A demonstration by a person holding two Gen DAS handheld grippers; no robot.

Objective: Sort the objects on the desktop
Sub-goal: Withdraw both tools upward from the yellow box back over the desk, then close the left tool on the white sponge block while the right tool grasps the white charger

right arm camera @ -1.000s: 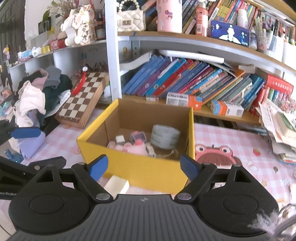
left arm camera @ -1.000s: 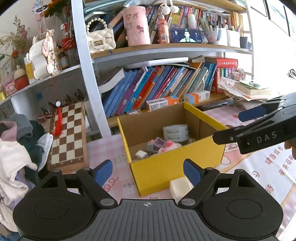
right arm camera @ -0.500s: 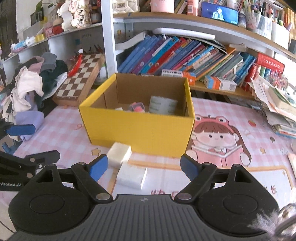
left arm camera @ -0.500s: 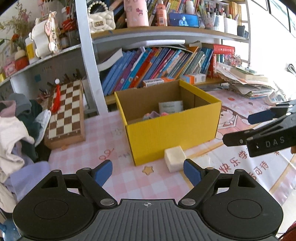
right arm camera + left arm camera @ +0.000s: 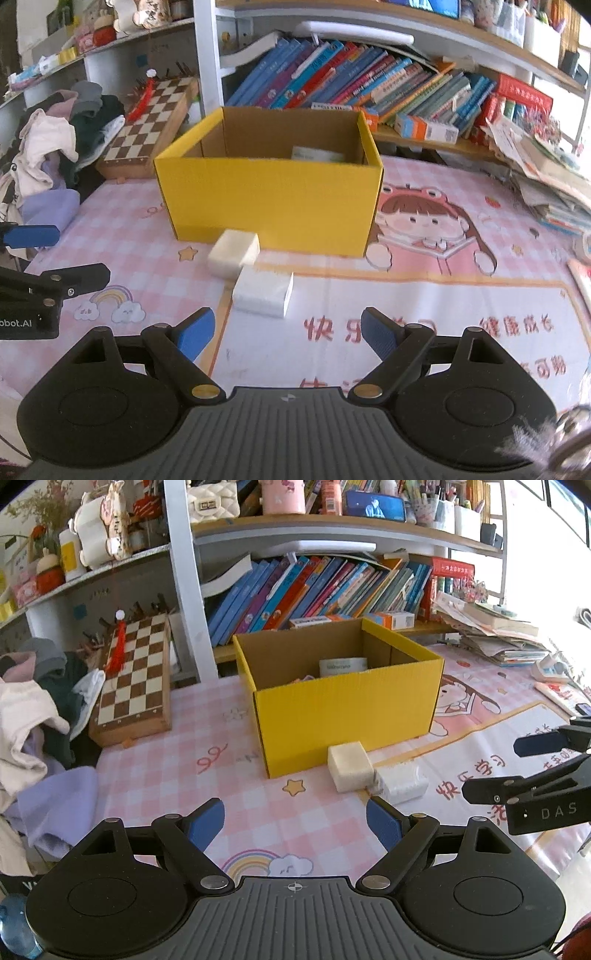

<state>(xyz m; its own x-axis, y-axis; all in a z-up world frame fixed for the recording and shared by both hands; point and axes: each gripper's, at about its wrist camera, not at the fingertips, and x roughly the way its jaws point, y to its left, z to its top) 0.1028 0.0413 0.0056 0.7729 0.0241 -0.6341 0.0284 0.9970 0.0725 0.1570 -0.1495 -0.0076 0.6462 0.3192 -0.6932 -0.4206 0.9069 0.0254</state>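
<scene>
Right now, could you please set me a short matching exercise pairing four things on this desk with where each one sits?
Things:
1. cream block
2. white packet
3. tape roll
4. chessboard

Places:
A. inside the yellow box
B. leaning against the shelf, left of the box
C. against the box's front wall
D. on the mat, just nearer the grippers than the block

Pairs: 1-C, 2-D, 3-A, 4-B
</scene>
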